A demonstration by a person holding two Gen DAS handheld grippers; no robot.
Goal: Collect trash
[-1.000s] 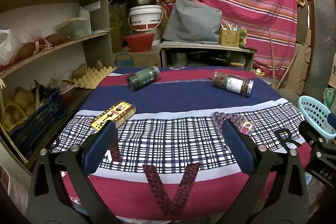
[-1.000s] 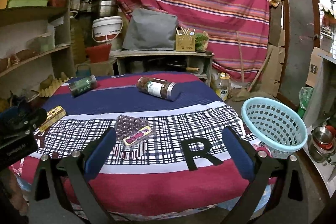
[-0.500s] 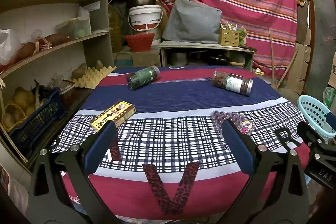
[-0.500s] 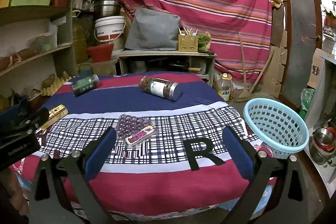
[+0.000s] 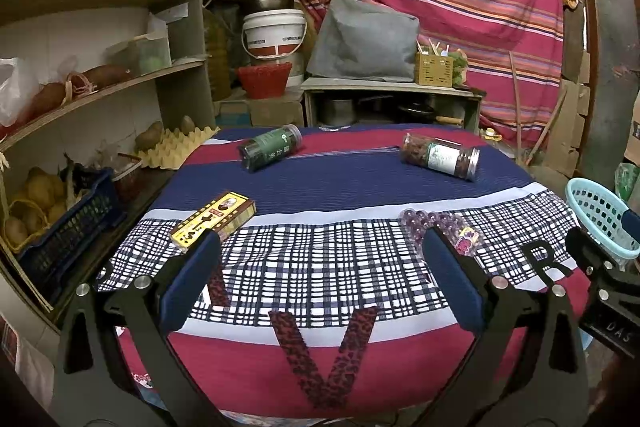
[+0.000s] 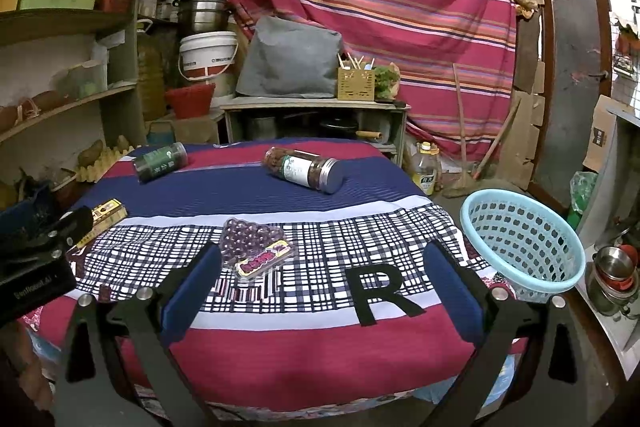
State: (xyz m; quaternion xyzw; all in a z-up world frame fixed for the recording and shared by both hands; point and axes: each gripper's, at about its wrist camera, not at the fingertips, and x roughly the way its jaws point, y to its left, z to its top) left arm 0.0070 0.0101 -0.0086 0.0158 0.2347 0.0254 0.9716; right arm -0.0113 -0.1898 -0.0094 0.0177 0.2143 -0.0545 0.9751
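Observation:
On the cloth-covered table [image 5: 320, 187] lie a yellow box [image 5: 214, 221], a green-labelled jar [image 5: 272, 147] on its side, a clear jar with a silver lid [image 5: 440, 157] and a purple blister pack [image 5: 444, 229]. They also show in the right wrist view: the box [image 6: 105, 213], the green jar [image 6: 160, 161], the clear jar [image 6: 306, 170], the blister pack [image 6: 254, 247]. A light blue basket [image 6: 520, 239] stands off the table's right side. My left gripper [image 5: 320, 251] and right gripper [image 6: 320, 255] are open and empty, above the near table edge.
Shelves [image 5: 100, 83] with boxes, potatoes and a blue crate [image 5: 60, 227] line the left. A low bench [image 5: 388, 95] with a grey bag, bucket and pots stands behind the table. Metal bowls [image 6: 612, 267] sit right of the basket.
Both grippers have drifted slightly forward and rightward toward the table. Nothing on the table has moved, and both stay open.

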